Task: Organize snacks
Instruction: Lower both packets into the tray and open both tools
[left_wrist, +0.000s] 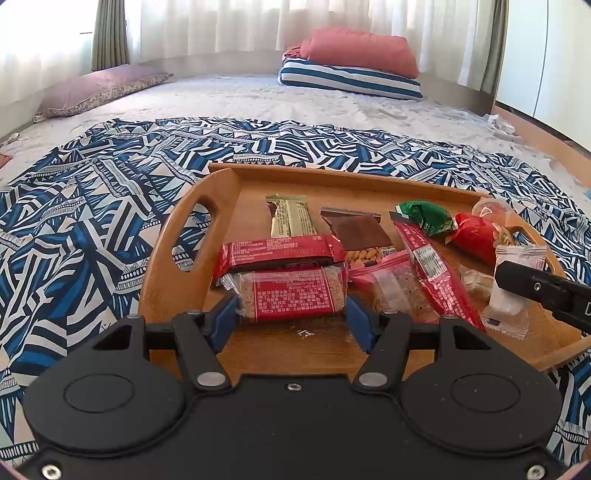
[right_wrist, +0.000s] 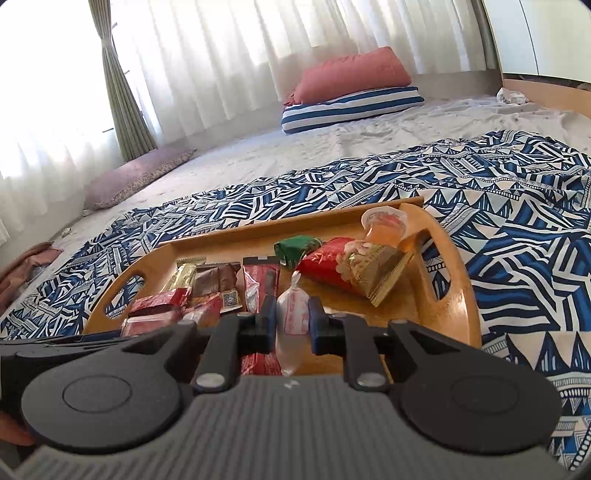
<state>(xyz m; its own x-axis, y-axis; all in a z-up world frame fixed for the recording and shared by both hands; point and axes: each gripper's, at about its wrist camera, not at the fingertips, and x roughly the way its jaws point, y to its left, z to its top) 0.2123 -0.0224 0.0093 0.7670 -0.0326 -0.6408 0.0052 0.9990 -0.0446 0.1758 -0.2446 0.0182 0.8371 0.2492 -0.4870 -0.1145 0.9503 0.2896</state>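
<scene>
A wooden tray (left_wrist: 162, 266) on the bed holds several wrapped snacks. My left gripper (left_wrist: 291, 314) is shut on a red-labelled cereal bar (left_wrist: 291, 295) at the tray's near edge. Behind the bar lie a red bar (left_wrist: 277, 253), a gold bar (left_wrist: 290, 219) and a brown packet (left_wrist: 360, 230). My right gripper (right_wrist: 291, 325) is shut on a small clear pink-and-white packet (right_wrist: 293, 314); in the left wrist view this packet (left_wrist: 511, 288) and a right finger (left_wrist: 543, 288) show at the tray's right. A green packet (right_wrist: 295, 249), a red bag (right_wrist: 332, 264) and a jelly cup (right_wrist: 386, 225) sit at the tray's far right.
The tray (right_wrist: 450, 295) rests on a blue-and-white patterned blanket (left_wrist: 92, 206). Pillows lie at the head of the bed: a striped one topped by a red one (left_wrist: 354, 62) and a mauve one (left_wrist: 96, 88). Curtains hang behind.
</scene>
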